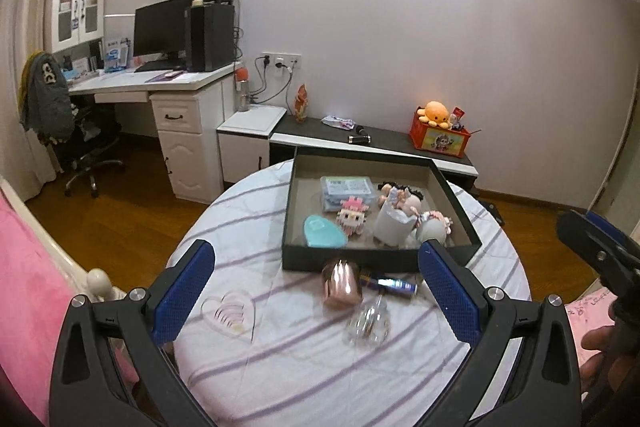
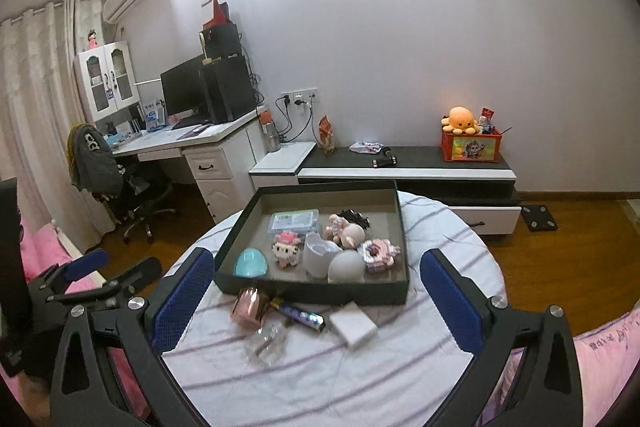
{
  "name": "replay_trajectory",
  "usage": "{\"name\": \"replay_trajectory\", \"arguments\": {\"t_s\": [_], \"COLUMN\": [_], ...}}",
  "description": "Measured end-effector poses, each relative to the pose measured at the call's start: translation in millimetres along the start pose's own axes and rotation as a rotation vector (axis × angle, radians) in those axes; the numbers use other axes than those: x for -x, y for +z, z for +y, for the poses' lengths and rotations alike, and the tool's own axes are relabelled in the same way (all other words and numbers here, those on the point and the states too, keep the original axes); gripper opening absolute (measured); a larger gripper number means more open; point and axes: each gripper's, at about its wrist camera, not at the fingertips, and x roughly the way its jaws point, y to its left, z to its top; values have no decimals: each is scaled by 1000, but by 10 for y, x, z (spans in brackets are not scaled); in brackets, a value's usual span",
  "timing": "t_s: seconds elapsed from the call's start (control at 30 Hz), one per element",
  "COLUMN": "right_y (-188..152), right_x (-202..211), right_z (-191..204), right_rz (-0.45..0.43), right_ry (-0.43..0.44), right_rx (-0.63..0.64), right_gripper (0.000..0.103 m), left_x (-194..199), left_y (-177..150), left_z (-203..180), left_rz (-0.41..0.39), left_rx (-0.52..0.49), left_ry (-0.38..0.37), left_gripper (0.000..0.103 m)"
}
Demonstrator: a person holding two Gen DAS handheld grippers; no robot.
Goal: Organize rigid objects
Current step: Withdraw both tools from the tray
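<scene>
- Step in hand, by judgement: collection of loose items into the shallow black cardboard tray, already part-filled with toys.
- Left gripper: jaws wide, empty, above the round striped-cloth table.
- Right gripper: jaws wide, empty.
- Still outside, just beside the tray's near wall: rose-gold metal cup lying on its side, blue foil-wrapped bar, clear glass bottle, clear heart-shaped dish, white rectangular block.
- Next move calls for descent over one item and closure on it.

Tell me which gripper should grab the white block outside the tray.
Right, likely. The white block lies between the open right gripper fingers; the left wrist view doesn't show it at all.
</scene>
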Motion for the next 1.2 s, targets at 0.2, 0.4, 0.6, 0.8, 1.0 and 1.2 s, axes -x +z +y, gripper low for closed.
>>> {"name": "replay_trajectory", "arguments": {"t_s": [0.2, 0.4, 0.6, 0.8, 1.0, 1.2], "right_y": [-307, -573, -645, -640, -647, -649], "right_x": [314, 413, 425, 432, 422, 402], "right_z": [-123, -202, -202, -153, -126, -125], "right_rz": [1, 37, 57, 52, 56, 65], "right_ry": [-26, -41, -46, -38, -36, -37], "right_rx": [-41, -63, -61, -54, -47, -44], "right_gripper": [103, 103, 103, 103, 103, 103], "left_x": [196, 280, 346, 399, 419, 411], "left_y": [-266, -471, -520, -508, -506, -513], "left_z": [90, 93, 19, -15, -15, -26], "left_rz": [12, 33, 32, 17, 15, 21], "left_rx": [9, 11, -4, -13, -15, -16], "left_ry": [22, 16, 12, 18, 22, 22], "left_gripper": [103, 103, 103, 103, 103, 103]}}
